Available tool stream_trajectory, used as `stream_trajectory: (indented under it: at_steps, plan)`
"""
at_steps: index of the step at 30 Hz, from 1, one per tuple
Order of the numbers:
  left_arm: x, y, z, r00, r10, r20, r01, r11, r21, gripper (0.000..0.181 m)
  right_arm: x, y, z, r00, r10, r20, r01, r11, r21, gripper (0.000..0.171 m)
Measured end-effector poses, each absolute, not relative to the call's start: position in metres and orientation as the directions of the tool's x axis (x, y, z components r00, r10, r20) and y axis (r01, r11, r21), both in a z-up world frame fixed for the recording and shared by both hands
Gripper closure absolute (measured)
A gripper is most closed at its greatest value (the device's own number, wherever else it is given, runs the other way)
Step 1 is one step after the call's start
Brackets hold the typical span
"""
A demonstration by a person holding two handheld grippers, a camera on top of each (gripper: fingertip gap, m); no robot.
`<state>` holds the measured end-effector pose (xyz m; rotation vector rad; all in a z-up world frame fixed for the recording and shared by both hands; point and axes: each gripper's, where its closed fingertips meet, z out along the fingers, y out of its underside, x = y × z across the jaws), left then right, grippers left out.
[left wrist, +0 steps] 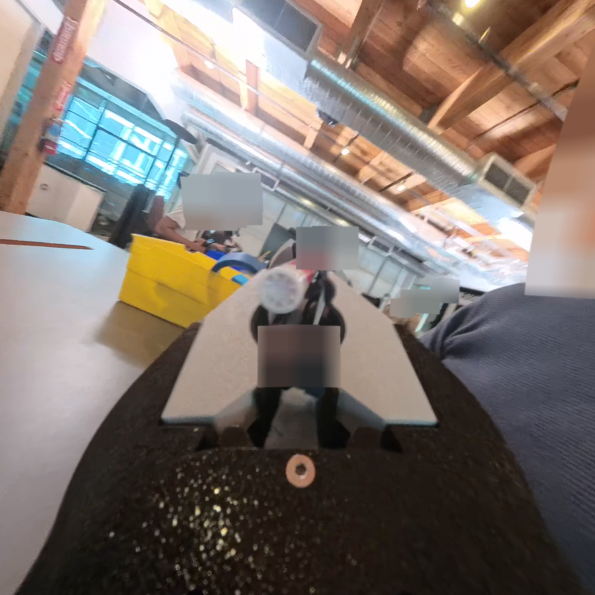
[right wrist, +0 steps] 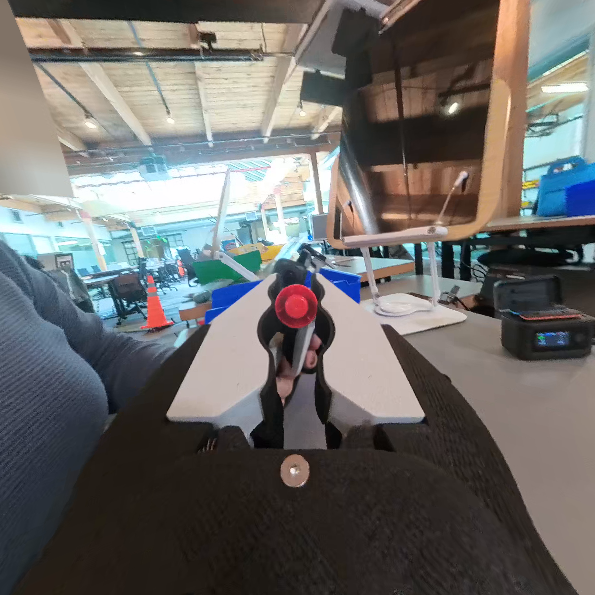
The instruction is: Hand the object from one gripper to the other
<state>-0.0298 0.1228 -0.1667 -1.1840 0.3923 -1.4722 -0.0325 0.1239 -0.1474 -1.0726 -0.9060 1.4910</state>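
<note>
The object is a small bottle with a red cap and a pale round bottom. In the left wrist view its bottom (left wrist: 280,289) faces the camera between the tips of my left gripper (left wrist: 294,286), which is closed around it. In the right wrist view its red cap (right wrist: 296,306) faces the camera, seated in the hollow between the black pads of my right gripper (right wrist: 296,283), also closed around it. The grippers face each other tip to tip, and each shows edge-on behind the bottle in the other's view: (left wrist: 322,302), (right wrist: 306,260). The bottle's body is hidden.
A yellow bin (left wrist: 167,283) with a blue tape roll (left wrist: 238,260) stands on the grey table (left wrist: 48,322) to the left. A white stand (right wrist: 418,315), a black device with a screen (right wrist: 547,335) and a blue bin (right wrist: 338,283) are to the right. A person's blue-grey sleeve (right wrist: 48,354) is close by. Only a small space, under 4 cm, lies between the two pairs of fingers.
</note>
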Motion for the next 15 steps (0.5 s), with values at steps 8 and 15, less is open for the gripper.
stream_trajectory:
  at_steps: [8,15]
  plan:
    - [-0.064,0.163,-0.196,0.81,-0.579,-0.096,0.019,0.19,-0.982,0.117,0.011,0.148,-0.157,0.321,0.946,0.056,0.28,-0.039,-0.959,0.155]
    - [-0.049,0.164,-0.211,0.793,-0.555,-0.253,-0.151,0.224,-0.963,0.124,0.15,0.197,-0.122,0.756,0.613,0.232,0.388,-0.133,-0.912,0.155]
